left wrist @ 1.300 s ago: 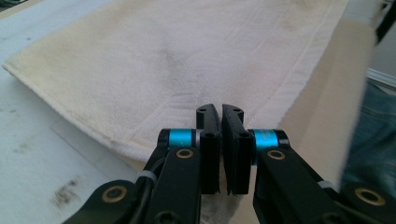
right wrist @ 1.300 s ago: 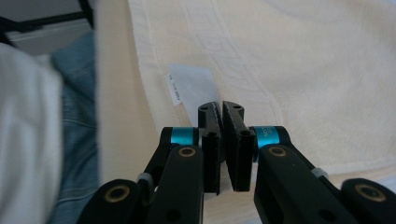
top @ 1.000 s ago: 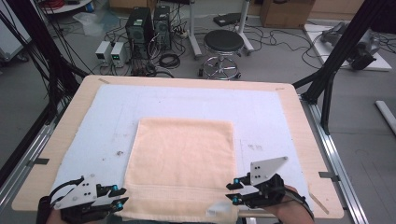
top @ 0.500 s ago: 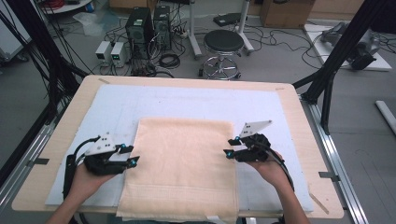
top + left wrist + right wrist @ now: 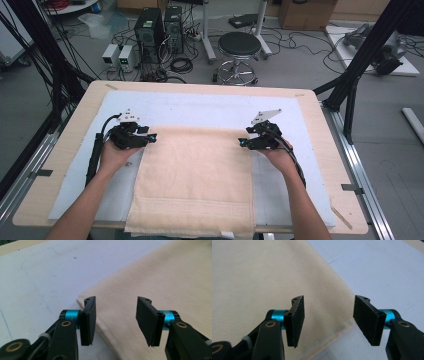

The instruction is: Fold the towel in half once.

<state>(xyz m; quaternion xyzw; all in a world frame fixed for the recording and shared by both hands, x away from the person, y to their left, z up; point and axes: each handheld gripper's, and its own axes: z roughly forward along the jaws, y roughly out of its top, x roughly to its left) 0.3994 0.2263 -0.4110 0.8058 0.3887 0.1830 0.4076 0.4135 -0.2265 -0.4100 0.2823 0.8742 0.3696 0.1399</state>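
High view: the beige towel (image 5: 195, 175) lies flat on the white mat (image 5: 200, 107) of the table (image 5: 325, 145), its near edge overhanging. The left hand-held gripper (image 5: 149, 138) and right hand-held gripper (image 5: 243, 142) sit at the towel's far corners.

Left gripper view: jaws just opening, released, straddling the towel's corner (image 5: 82, 298); closing too high could miss the cloth.

Right gripper view: jaws likewise opening, empty, over the towel's edge (image 5: 337, 332); an uneven pinch could skew the fold.

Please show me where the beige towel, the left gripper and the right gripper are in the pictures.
beige towel (image 5: 195, 180): high view, the middle of the cloth.
left gripper (image 5: 150, 137): high view, between its jaw tips, at the towel's far left corner.
right gripper (image 5: 243, 142): high view, between its jaw tips, at the towel's far right corner.
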